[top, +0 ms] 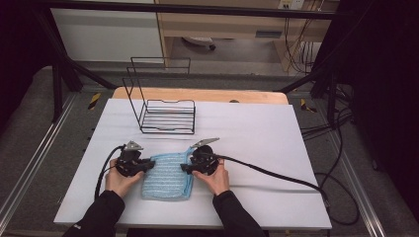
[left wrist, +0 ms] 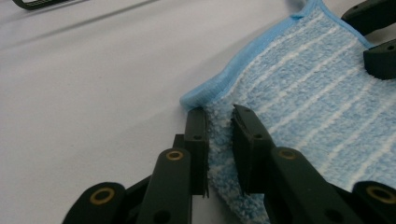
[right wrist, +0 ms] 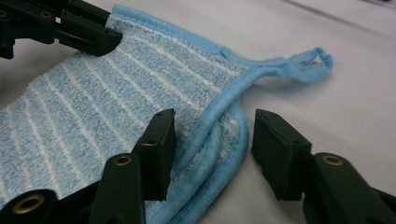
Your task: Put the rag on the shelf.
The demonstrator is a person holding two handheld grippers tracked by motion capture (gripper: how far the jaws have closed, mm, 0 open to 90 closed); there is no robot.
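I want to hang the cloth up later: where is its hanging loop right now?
In the high view the hanging loop sticks out from the blue cloth at its far right corner, just left of the right gripper, with the wire rack beyond it.

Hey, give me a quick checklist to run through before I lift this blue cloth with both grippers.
1. Left gripper clamped on cloth: ok, its jaws pinch the left edge.
2. Right gripper clamped: not ok, its jaws straddle the bound edge with gaps either side.
3. Both layers between the right jaws: ok, the doubled hem lies there.
4. Hanging loop free: ok, it lies on the table, apart from both grippers.
5. Rack out of the way: ok, it stands beyond the cloth.
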